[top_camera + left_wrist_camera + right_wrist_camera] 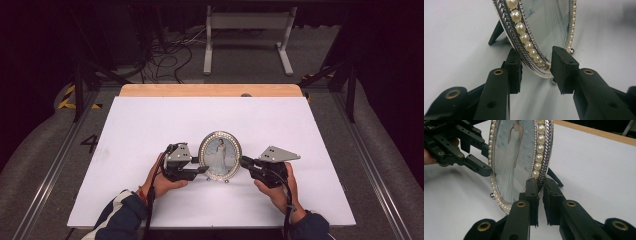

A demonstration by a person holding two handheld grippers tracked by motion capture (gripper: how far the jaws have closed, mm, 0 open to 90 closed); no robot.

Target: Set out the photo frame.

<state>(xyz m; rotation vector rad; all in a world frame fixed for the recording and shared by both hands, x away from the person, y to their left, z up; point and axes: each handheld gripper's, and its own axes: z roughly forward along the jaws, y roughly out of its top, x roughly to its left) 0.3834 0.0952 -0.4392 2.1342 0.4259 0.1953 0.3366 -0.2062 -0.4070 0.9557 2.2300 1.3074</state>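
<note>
1. An oval picture frame (pixel 220 155) stood upright near the front middle of the white desk (pixel 150 125), propped on a dark easel leg (pixel 495 33) behind it and small ball feet at its lower edge.
2. The right tongs (pixel 540 185) were clamped on the frame's rim on its right side, one pad on the glass face and the other behind, with the pearl border (pixel 539 157) rising just above them.
3. The left tongs (pixel 536 67) stood apart astride the opposite rim; their pads did not appear to press on it yet, though the gap had narrowed.
4. The frame looked stiff and fairly light, but fragile: a glass front, glued pearls and a thin metal edge that might be slippery.
5. The braided metal rim seemed the safest hold, front and back, rather than the pearls or the open glass.
6. Held at both sides, it would probably lift level; a one-sided grip risked it swinging or slipping.
</note>
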